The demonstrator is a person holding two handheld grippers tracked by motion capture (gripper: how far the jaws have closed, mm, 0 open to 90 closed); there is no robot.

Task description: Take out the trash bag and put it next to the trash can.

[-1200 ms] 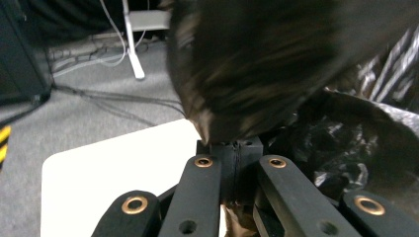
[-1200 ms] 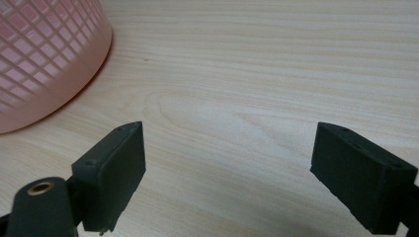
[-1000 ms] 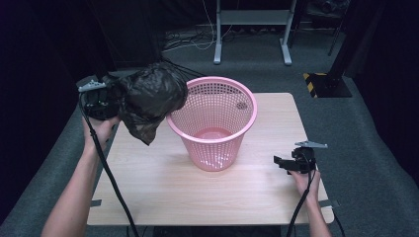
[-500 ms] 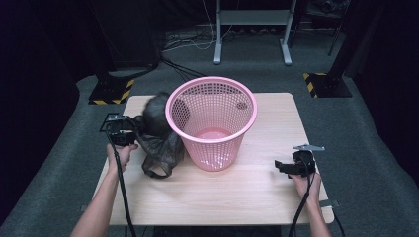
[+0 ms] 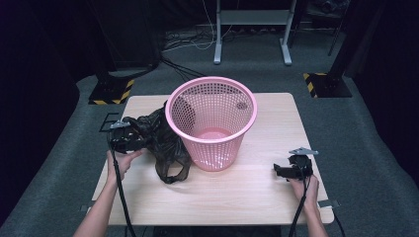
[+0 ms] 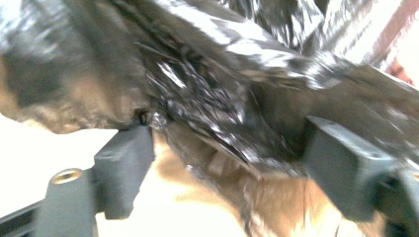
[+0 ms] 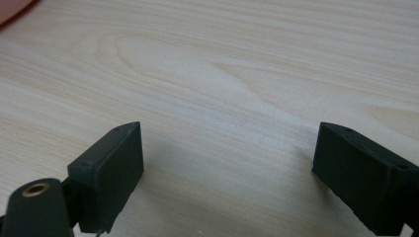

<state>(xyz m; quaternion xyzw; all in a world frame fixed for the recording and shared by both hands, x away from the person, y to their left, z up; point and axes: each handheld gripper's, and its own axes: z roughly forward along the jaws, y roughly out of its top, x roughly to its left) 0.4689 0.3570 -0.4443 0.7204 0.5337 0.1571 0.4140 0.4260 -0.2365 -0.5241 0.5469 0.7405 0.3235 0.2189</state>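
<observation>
Left gripper (image 5: 129,139) down at the table (image 5: 257,197) now, jaws just sprung apart, black plastic bag (image 5: 160,143) loose between them, dumped left of the pink basket (image 5: 212,123). Looks released, so lining comes next. Right gripper (image 5: 281,171) spread, empty, right of basket.

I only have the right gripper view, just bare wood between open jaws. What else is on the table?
Observer: A pink mesh basket stands upright mid-table, left of your right gripper.
Operator: Anything beside it?
Observer: A crumpled black plastic bag lies at the basket's left side.
Operator: And the left gripper?
Observer: The left gripper is at the bag. Its jaws have just been opening and stand wide, with bag film between them but not pinched.
</observation>
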